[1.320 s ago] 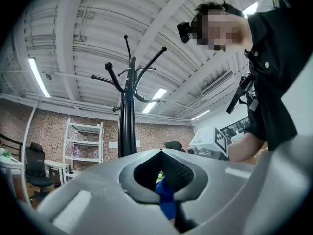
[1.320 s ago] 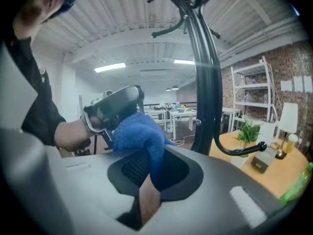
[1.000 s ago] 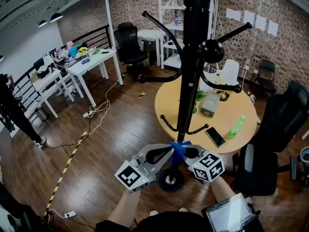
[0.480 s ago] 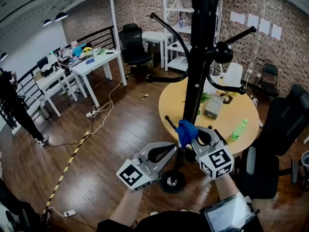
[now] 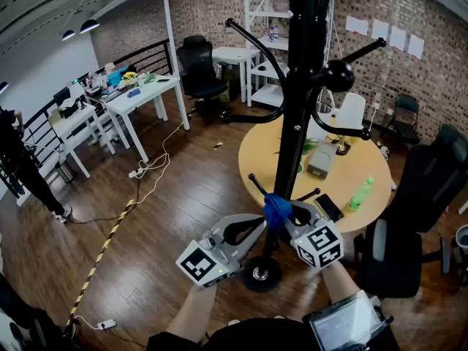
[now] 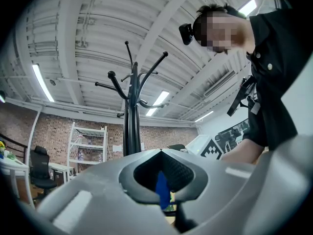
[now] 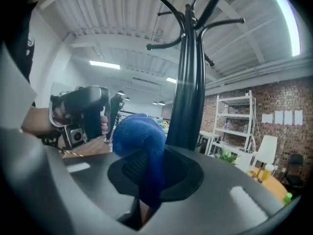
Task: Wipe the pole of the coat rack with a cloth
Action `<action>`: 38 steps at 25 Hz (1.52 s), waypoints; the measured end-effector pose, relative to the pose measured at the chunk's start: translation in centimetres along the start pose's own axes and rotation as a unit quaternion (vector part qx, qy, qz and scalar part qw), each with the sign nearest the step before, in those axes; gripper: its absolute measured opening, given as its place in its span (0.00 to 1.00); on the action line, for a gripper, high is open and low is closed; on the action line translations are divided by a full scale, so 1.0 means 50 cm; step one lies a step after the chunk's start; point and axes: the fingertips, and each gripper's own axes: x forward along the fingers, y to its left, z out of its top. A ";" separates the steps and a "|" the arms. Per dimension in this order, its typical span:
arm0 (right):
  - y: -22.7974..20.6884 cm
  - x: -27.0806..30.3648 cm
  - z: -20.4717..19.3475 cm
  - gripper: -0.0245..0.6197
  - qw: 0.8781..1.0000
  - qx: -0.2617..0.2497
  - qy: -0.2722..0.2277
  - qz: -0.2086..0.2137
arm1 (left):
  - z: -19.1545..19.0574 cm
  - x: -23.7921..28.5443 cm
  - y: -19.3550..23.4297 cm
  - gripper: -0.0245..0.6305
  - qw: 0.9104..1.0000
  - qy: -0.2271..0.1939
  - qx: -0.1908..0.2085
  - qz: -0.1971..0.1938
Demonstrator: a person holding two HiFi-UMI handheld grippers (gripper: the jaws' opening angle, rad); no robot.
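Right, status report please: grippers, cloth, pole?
Right gripper shut on cloth, at pole. Left gripper shut, alongside. Low hooks just above cloth.

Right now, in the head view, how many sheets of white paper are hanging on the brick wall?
4. All hang in a row on the brick wall, upper right: leftmost sheet, second sheet, third sheet, rightmost sheet. The coat rack may hide more.
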 end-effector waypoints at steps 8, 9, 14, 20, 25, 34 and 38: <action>0.071 -0.015 -0.070 0.11 0.989 0.084 0.070 0.103 | -0.010 -0.001 -0.005 0.04 1.000 0.002 -0.009 -0.003; 0.085 -0.024 -0.066 0.11 0.987 0.081 0.073 0.118 | -0.011 -0.001 -0.005 0.04 1.000 0.003 -0.010 -0.003; 0.142 -0.058 -0.048 0.11 0.986 0.032 0.070 0.146 | -0.012 -0.005 -0.006 0.04 1.000 0.007 -0.006 -0.005; 0.122 -0.046 -0.059 0.11 0.988 0.061 0.064 0.128 | 0.005 0.000 -0.008 0.04 1.000 -0.011 -0.014 -0.003; 0.062 0.000 -0.088 0.11 0.996 0.020 0.055 0.064 | -0.004 -0.003 -0.010 0.04 1.000 -0.002 -0.009 -0.006; -0.014 -0.019 0.045 0.11 0.998 -0.054 -0.024 -0.029 | -0.006 -0.011 0.001 0.04 1.000 0.001 -0.006 0.006; -0.027 -0.052 0.193 0.11 0.984 -0.129 -0.103 -0.069 | 0.000 -0.004 0.001 0.04 1.000 0.004 0.005 0.001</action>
